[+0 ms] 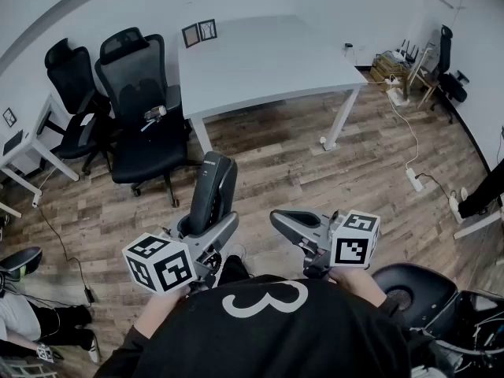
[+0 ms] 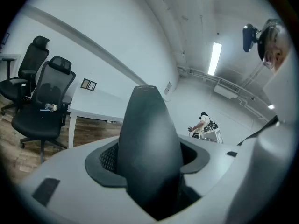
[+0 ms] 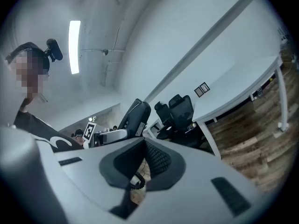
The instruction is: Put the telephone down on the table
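A dark telephone handset (image 1: 213,191) stands upright out of my left gripper (image 1: 206,228), which is shut on its lower part. In the left gripper view the handset (image 2: 148,143) fills the space between the grey jaws of the left gripper (image 2: 149,167). My right gripper (image 1: 285,220) points left at waist height, beside the handset and apart from it. In the right gripper view the right gripper (image 3: 145,143) has its pads together at the tip, and a coiled cord (image 3: 136,182) shows below them. The white table (image 1: 268,53) stands ahead across the wooden floor.
Two black office chairs (image 1: 138,109) stand left of the table. Two small picture frames (image 1: 198,31) lean at its far left edge. A power strip and cables (image 1: 413,178) lie on the floor to the right. A black round seat (image 1: 413,290) is close at my right.
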Demonstrator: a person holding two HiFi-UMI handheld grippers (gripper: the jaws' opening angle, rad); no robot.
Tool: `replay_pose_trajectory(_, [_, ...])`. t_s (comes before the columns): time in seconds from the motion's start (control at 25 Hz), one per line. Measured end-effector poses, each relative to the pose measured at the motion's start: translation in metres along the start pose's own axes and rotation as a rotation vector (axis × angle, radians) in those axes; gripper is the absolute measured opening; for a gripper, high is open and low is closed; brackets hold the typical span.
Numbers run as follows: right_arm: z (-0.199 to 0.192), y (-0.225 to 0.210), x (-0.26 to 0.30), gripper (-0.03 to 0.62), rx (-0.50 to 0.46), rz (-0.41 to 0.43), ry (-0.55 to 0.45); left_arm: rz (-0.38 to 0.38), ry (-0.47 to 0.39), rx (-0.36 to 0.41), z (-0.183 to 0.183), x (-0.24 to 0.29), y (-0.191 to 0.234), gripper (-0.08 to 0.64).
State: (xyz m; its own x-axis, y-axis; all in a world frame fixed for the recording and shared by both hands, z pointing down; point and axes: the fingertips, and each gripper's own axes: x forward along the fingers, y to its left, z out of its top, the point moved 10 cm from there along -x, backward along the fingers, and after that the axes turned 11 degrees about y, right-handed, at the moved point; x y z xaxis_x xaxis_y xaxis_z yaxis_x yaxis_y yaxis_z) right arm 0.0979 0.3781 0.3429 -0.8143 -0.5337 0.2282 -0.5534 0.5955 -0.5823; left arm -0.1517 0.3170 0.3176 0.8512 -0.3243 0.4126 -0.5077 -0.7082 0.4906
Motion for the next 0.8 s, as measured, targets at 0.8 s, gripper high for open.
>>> replay_pose_trajectory(0.8, [0.026,-0.047,0.033,0.009,0.108,0.02,-0.05,-0.013,0.059,-0.054,0.028,0.032,0.052,0.293])
